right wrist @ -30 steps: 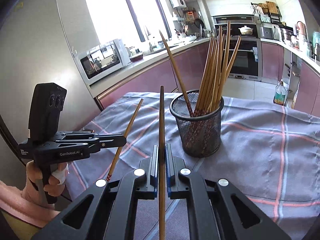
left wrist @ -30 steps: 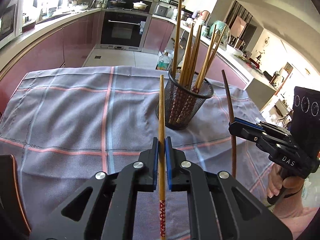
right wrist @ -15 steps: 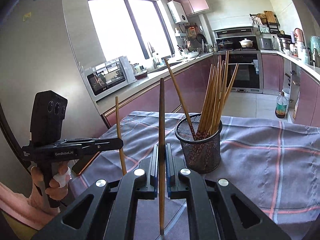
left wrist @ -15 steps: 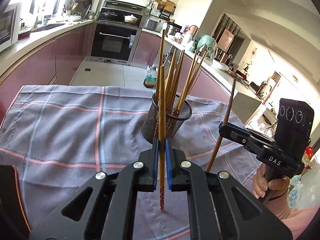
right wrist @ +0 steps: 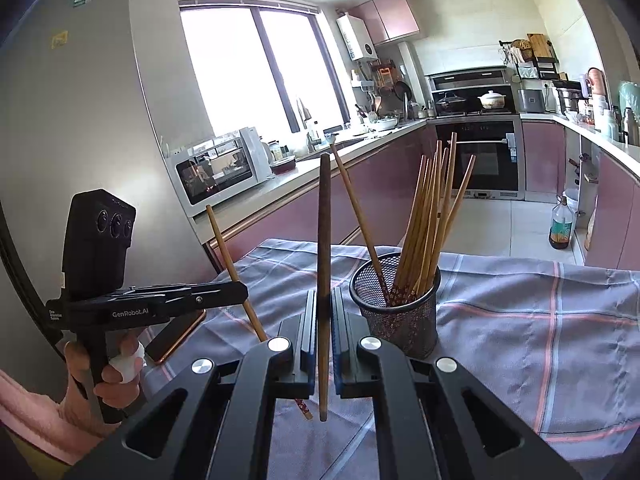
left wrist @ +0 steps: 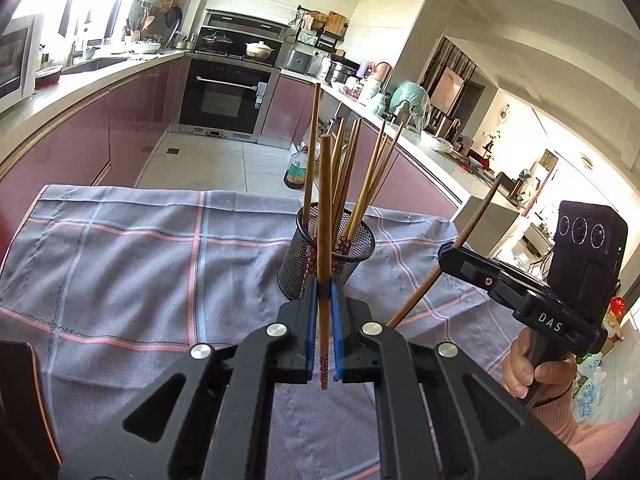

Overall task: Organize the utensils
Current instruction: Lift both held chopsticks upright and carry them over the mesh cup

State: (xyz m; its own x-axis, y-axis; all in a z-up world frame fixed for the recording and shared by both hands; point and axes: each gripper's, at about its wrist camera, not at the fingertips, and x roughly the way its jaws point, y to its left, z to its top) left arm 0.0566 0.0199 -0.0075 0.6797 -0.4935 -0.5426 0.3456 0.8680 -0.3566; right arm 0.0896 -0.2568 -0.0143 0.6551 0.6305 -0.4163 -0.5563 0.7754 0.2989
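A black mesh cup point(left wrist: 326, 258) holding several wooden chopsticks stands on the checked cloth point(left wrist: 140, 272); it also shows in the right wrist view point(right wrist: 400, 312). My left gripper point(left wrist: 324, 284) is shut on a light wooden chopstick point(left wrist: 325, 216) with a red patterned lower end, held upright in front of the cup. My right gripper point(right wrist: 324, 296) is shut on a dark brown chopstick point(right wrist: 324, 240), upright, left of the cup. Each gripper appears in the other's view: the right gripper point(left wrist: 448, 254) and the left gripper point(right wrist: 240, 292).
A phone point(right wrist: 176, 336) lies on the cloth's left edge beneath the left gripper. Kitchen counters, a microwave point(right wrist: 224, 168) and an oven point(left wrist: 224, 100) lie beyond the table. A bottle point(right wrist: 562, 228) stands on the floor.
Both grippers have lifted and tilted their chopsticks more upright. The cup now looks farther and lower in both views, and the chopsticks' lower ends hang free above the cloth.
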